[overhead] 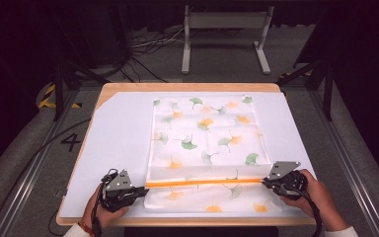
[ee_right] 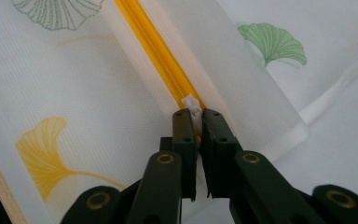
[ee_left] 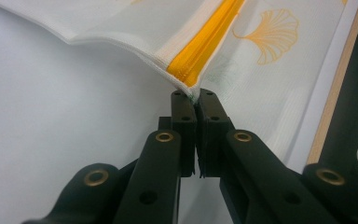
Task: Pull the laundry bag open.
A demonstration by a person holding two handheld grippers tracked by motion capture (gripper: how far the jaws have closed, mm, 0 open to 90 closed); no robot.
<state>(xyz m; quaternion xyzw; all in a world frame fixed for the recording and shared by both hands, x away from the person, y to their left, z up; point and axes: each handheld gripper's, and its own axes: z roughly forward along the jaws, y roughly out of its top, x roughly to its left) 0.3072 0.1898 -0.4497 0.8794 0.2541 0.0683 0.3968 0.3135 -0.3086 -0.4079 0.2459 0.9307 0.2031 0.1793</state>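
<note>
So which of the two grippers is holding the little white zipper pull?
The right gripper, at the right end of the orange zipper. The left gripper pinches the bag's fabric corner instead.

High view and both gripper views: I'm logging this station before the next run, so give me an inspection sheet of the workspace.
Surface: white sheet on a wooden table.
Job's things: leaf-print mesh bag lying flat; orange zipper stretched straight.
Clutter: nothing seen.
Grippers: left gripper shut on the bag's zipper-end corner; right gripper shut on the white zipper pull.
Cables: a bundle on the floor beyond the table.
Surroundings: grey floor, metal stand.
</note>
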